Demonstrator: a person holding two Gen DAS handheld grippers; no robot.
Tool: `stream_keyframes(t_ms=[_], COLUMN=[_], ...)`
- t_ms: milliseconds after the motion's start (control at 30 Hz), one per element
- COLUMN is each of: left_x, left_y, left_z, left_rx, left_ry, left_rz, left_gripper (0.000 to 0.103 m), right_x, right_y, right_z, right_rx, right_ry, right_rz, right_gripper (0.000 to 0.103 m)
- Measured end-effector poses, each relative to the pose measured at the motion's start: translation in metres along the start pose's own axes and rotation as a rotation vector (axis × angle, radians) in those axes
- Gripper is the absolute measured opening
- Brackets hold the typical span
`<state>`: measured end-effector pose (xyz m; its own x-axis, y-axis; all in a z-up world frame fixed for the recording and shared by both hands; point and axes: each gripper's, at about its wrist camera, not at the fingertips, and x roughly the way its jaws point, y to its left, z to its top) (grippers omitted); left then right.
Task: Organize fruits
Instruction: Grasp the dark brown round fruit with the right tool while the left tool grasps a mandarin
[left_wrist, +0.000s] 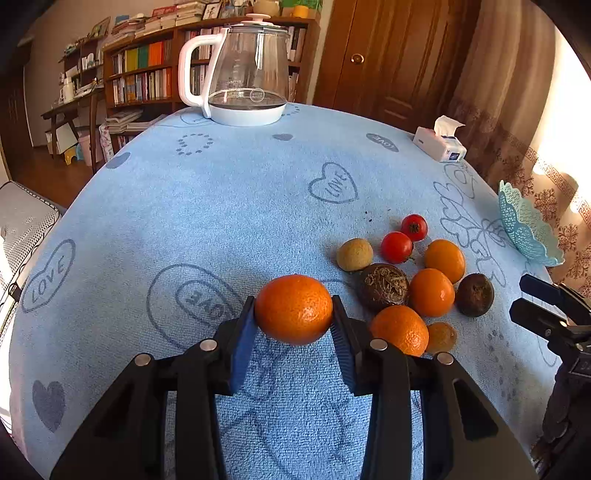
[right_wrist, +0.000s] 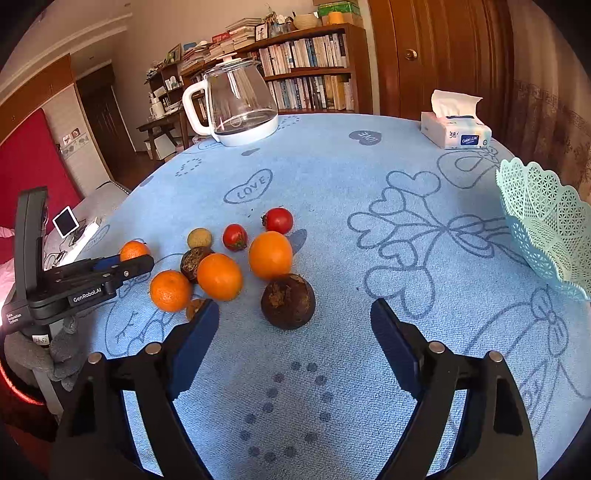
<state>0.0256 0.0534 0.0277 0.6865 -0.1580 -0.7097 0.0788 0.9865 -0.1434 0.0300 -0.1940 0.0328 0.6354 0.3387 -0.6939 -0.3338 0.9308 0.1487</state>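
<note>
Clamped between the pads of the left gripper (left_wrist: 294, 314) is an orange (left_wrist: 293, 309), held just left of the fruit pile (left_wrist: 413, 280) on the blue surface (left_wrist: 221, 206). Right gripper (right_wrist: 293, 325) gapes wide and holds nothing, a dark round fruit (right_wrist: 288, 301) just beyond it. Far right, the lacy basket (right_wrist: 546, 225) appears to hold no fruit, so sorting has barely begun; nearly all fruit remains

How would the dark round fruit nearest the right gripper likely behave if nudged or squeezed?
The dark round fruit sits alone on the blue tablecloth, touching nothing, so a nudge would probably roll it. Its rough, wrinkled skin suggests decent grip rather than slip. The open right gripper looks wide enough to span it; the rind may dent if squeezed hard.
</note>
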Motion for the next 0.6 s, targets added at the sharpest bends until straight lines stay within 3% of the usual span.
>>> stream_keyframes(t_ms=[367, 500, 600], left_x=[-0.003, -0.003, -0.005], left_y=[-0.002, -0.001, -0.001], left_z=[0.0, 0.0, 0.0], left_rx=[-0.006, -0.013, -0.013], left_ry=[-0.017, -0.02, -0.025], left_rz=[0.005, 0.007, 0.01], left_gripper=[0.039, 0.039, 0.039], right_x=[0.051, 0.052, 0.049], right_y=[0.007, 0.012, 0.014], right_z=[0.008, 0.005, 0.003], right_rx=[-0.054, -0.082, -0.089], right_ry=[0.123, 0.119, 0.108], right_rz=[-0.026, -0.037, -0.044], right_gripper=[0.05, 0.042, 0.042])
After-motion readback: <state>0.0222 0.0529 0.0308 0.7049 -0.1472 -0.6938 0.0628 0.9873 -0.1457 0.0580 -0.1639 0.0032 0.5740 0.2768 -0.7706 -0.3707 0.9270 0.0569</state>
